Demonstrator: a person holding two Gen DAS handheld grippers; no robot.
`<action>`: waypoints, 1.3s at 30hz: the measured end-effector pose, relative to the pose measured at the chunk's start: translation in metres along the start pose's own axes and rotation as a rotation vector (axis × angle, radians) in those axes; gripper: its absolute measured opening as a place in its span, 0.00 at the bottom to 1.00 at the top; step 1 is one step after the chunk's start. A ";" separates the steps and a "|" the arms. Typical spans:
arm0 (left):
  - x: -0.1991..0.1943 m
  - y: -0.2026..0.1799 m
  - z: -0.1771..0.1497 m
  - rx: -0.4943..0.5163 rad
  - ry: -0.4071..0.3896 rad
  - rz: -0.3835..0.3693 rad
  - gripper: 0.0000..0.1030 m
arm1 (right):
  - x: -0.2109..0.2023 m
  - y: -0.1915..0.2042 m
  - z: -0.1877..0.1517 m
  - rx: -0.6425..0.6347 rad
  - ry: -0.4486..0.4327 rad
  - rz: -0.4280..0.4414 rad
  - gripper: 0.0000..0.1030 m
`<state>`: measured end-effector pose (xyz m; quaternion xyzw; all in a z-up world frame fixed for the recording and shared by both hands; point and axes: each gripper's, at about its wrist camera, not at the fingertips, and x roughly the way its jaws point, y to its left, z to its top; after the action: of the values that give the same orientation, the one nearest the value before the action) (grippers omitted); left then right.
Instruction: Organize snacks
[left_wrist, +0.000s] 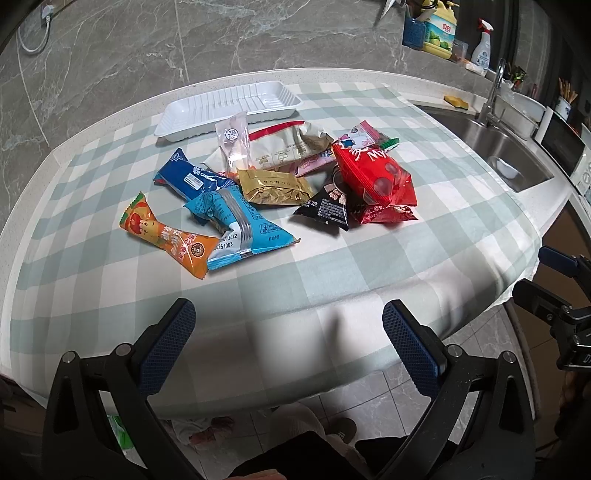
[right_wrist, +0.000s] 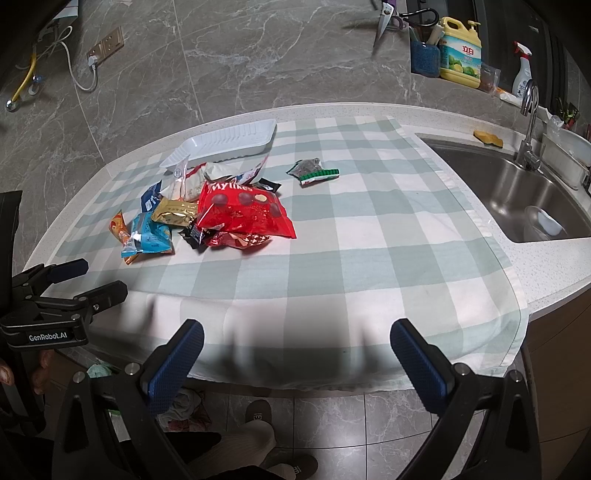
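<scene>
A heap of snack packets lies on the checked cloth: an orange packet (left_wrist: 168, 236), a light blue one (left_wrist: 236, 225), a dark blue one (left_wrist: 194, 177), a gold one (left_wrist: 273, 186), a black one (left_wrist: 327, 206) and a big red bag (left_wrist: 376, 173) (right_wrist: 243, 212). A small green-edged packet (right_wrist: 314, 170) lies apart to the right. Behind the heap sits an empty white tray (left_wrist: 229, 107) (right_wrist: 225, 142). My left gripper (left_wrist: 288, 343) hangs open at the table's near edge, well short of the heap. My right gripper (right_wrist: 295, 362) is open too, holding nothing.
The checked cloth (right_wrist: 351, 240) hangs over the counter's front edge. A steel sink (right_wrist: 517, 192) with a tap (right_wrist: 528, 122) lies to the right. Detergent bottle (right_wrist: 461, 50), spray bottle (right_wrist: 522, 70) and scissors (right_wrist: 384, 18) stand along the back wall. A person's feet (right_wrist: 266, 432) show below on the tiled floor.
</scene>
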<state>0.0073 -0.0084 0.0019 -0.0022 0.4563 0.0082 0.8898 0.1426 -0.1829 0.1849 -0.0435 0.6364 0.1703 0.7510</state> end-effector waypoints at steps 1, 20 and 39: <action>0.001 0.000 0.000 0.000 0.000 0.000 1.00 | 0.000 0.000 0.000 0.000 0.000 0.000 1.00; 0.000 0.000 0.000 -0.001 -0.002 0.000 1.00 | 0.001 0.002 0.001 0.000 -0.001 -0.001 1.00; -0.002 0.008 0.001 -0.013 -0.002 0.008 1.00 | 0.003 0.008 0.004 0.003 0.004 0.023 1.00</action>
<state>0.0071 -0.0008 0.0045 -0.0059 0.4554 0.0148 0.8902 0.1441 -0.1742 0.1843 -0.0356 0.6388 0.1780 0.7477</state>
